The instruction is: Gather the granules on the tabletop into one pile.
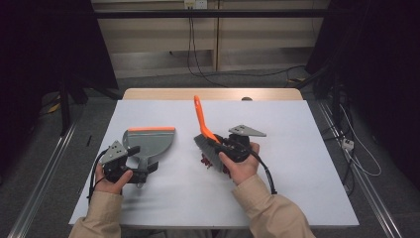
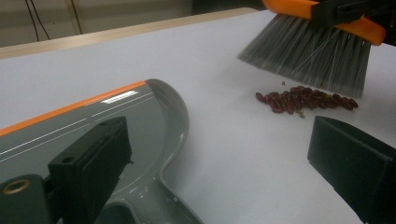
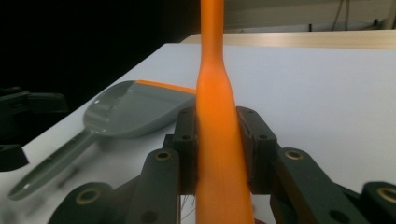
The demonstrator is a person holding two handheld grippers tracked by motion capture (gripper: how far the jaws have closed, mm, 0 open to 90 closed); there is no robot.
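On the white table (image 1: 297,163), we hold a gripper in each hand. Our right gripper (image 1: 229,147) is squeezed tight on the orange handle of a brush (image 1: 204,130), and the right gripper view shows both black jaws pressing the handle from each side. The brush leans, with its handle pointing up and away from us and its grey bristles (image 2: 308,60) just above a little pile of dark red beans (image 2: 303,100). In the left gripper view the bristles hang right over the beans.

Our left gripper (image 1: 140,168) is at the handle of a grey dustpan (image 1: 148,141) with an orange front edge. Its jaws stand wide apart, one on each side of that handle. The dustpan lies flat on the table, to the left of the beans and a little apart from them.
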